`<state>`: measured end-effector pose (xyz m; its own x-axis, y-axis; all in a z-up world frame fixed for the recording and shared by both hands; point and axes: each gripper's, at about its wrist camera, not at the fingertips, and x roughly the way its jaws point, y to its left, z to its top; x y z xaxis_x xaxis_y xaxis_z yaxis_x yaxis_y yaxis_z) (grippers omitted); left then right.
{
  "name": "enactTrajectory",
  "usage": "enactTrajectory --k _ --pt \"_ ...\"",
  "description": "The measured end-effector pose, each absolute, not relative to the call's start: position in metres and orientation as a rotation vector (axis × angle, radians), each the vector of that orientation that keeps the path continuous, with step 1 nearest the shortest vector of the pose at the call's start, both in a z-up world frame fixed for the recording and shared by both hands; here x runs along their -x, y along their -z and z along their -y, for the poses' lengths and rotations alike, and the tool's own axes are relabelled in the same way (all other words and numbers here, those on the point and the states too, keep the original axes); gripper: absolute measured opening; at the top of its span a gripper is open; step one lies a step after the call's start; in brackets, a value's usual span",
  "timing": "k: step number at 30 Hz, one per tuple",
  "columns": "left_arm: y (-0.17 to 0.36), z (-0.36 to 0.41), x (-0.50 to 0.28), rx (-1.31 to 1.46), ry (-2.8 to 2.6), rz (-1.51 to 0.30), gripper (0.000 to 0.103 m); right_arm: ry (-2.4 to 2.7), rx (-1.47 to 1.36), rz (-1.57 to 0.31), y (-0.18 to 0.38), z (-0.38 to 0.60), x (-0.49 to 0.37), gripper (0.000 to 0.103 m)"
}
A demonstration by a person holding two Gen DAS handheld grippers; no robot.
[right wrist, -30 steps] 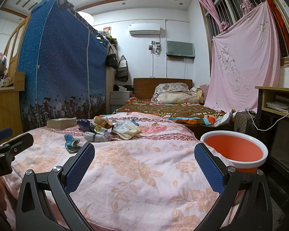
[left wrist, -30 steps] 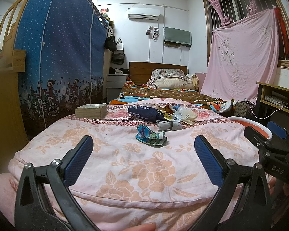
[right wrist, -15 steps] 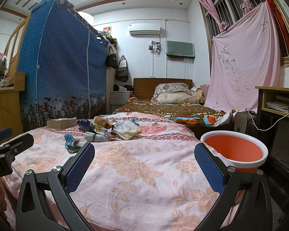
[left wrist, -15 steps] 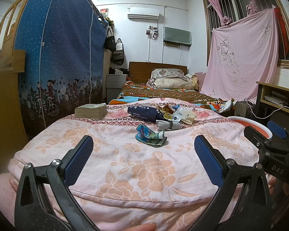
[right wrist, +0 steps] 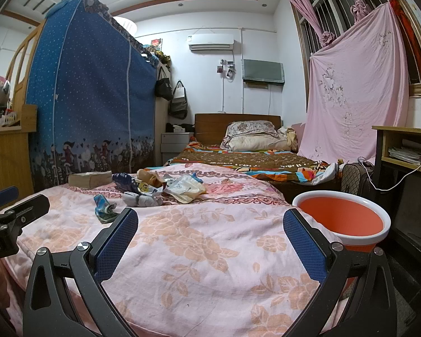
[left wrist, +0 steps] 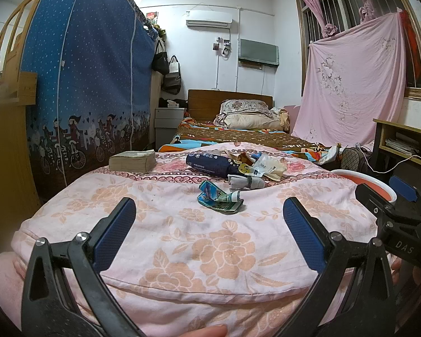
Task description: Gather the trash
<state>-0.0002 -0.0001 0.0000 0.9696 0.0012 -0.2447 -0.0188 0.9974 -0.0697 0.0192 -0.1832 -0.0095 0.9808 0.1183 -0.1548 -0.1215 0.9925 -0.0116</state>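
Nothing has changed over the last second: both views match the earlier ones, and neither of our grippers has moved toward the bed. We read this as a pause before the first reach, so the collecting has not started.

Our left gripper (left wrist: 209, 224) hangs over the near edge of the bed (left wrist: 182, 252), its fingers (left wrist: 113, 234) released and spread wide with nothing between them. Our right gripper (right wrist: 210, 231) sits near the bed's near right corner, fingers (right wrist: 304, 238) likewise spread and empty.

The trash lies toward the far edge of the bed. Closest to us is a crumpled green-blue wrapper (left wrist: 220, 199), lying alone. Just behind it is a grey wad (left wrist: 245, 182), and behind that a dark blue packet (left wrist: 209, 163) touching a heap of clear and yellow wrappers (left wrist: 262, 165). A stack of paper (left wrist: 132, 161) rests near the far left corner; we cannot tell whether it counts as trash.

The orange bin (right wrist: 342, 221) stands beside the bed's right edge, just beyond our right gripper, and looks empty. We judge the crumpled wrapper the easiest first pick for the left gripper.
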Motion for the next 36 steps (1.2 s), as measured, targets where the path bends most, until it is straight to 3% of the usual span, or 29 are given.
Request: enactTrajectory --k 21,36 --pt "-0.010 -0.008 -0.006 0.087 -0.031 -0.251 0.092 -0.138 0.021 -0.167 0.010 0.179 -0.024 0.103" --pt "-0.050 -0.011 -0.040 0.042 -0.013 -0.065 0.092 -0.230 0.070 -0.015 -0.050 0.182 -0.067 0.103"
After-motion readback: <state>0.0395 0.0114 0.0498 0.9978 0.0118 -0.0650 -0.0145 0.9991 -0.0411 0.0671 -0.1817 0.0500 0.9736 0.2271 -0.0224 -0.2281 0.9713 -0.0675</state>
